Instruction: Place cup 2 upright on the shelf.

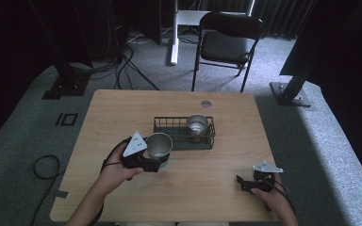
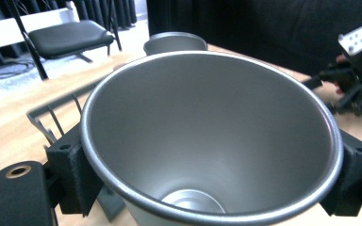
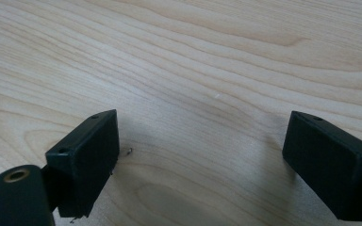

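A wooden table (image 1: 122,108) bore a wire basket (image 1: 165,123) near its middle, with one steel cup (image 1: 198,126) already stood upright in its right end. A second cup (image 1: 159,146) was clamped by its sides in the left gripper (image 1: 152,165), held upright just in front of the basket's left end, probably so that it could be lifted over the rim and set beside the first. The right gripper (image 1: 243,183) was kept low over bare wood at the near right, jaws apart and empty, clear of the work.

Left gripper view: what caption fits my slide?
Left gripper fingers clamp a steel cup before the wire basket.
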Tool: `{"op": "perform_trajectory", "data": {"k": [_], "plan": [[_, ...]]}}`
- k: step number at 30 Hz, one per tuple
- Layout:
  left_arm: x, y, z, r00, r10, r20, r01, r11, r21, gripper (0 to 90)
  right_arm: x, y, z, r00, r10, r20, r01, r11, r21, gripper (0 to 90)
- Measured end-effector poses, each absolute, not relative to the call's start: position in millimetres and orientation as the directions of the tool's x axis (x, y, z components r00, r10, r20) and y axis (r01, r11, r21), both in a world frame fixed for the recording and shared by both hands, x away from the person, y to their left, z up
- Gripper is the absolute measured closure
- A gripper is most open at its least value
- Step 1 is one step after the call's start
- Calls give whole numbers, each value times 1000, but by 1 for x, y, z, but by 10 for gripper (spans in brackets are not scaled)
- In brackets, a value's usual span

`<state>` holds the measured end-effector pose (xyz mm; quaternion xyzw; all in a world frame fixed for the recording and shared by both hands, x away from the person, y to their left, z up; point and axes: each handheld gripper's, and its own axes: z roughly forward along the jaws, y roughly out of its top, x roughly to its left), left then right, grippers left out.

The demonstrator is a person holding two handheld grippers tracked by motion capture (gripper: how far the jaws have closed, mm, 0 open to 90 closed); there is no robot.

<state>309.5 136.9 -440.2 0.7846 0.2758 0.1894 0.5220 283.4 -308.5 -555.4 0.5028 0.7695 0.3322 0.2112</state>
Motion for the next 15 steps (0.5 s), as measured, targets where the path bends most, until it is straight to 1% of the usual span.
{"op": "perform_trajectory", "data": {"k": [15], "plan": [[332, 122, -419, 750, 661, -4, 244, -272, 931, 139, 284, -309, -556, -407, 913, 7, 631, 276, 725, 111]]}}
